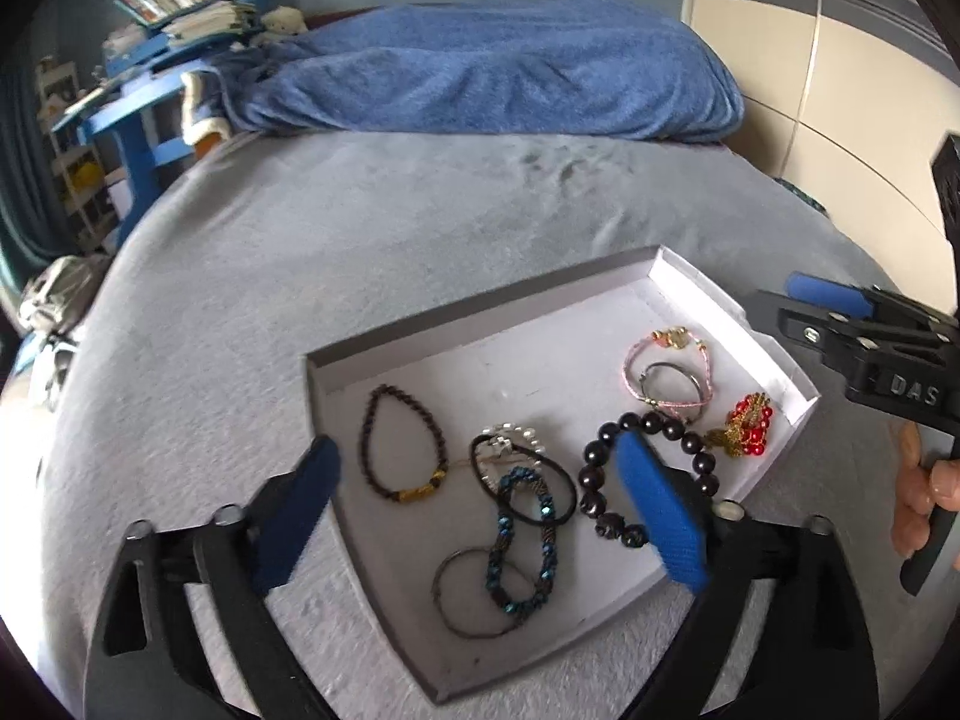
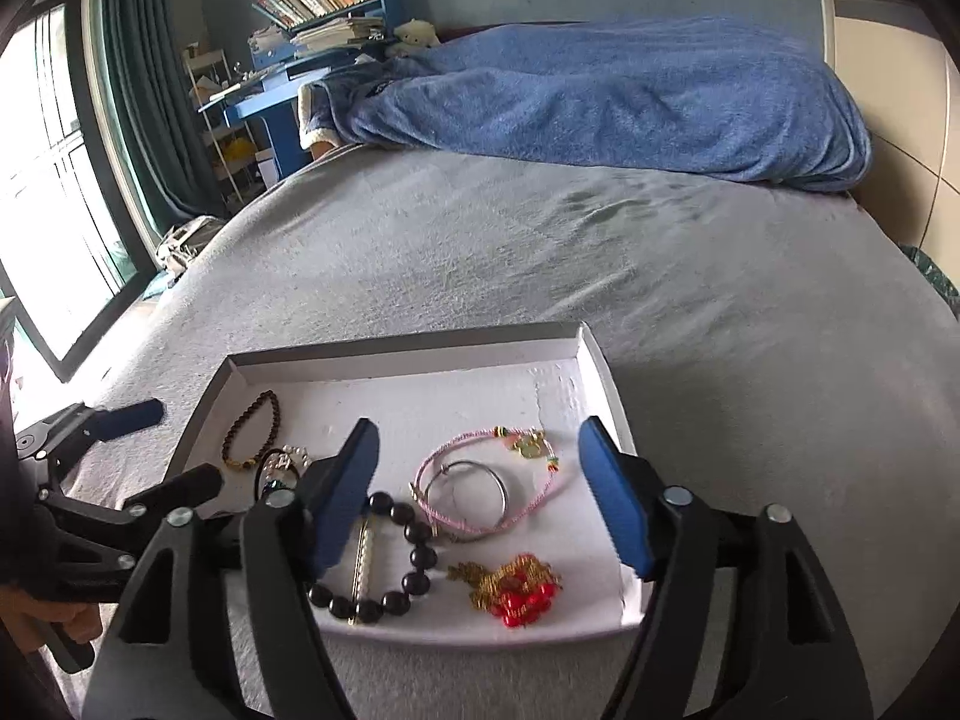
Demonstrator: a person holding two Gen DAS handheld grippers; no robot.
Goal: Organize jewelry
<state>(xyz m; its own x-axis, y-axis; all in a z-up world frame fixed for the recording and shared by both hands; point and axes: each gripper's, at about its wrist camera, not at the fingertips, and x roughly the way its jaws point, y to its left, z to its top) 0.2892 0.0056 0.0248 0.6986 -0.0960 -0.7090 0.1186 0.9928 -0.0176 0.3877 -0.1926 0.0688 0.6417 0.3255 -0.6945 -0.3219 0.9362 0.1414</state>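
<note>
A shallow white tray lies on the grey bed and holds several pieces of jewelry. In the left wrist view I see a thin dark bead bracelet, a blue bead bracelet, a large black bead bracelet, a pink cord bracelet and a red and gold piece. My left gripper is open above the tray's near half, holding nothing. My right gripper is open above the pink cord bracelet, the black bead bracelet and the red and gold piece, holding nothing.
The tray sits near the front of a grey bedspread. A blue blanket lies heaped at the far end. A blue shelf with books and a window are at the left, a pale wardrobe at the right.
</note>
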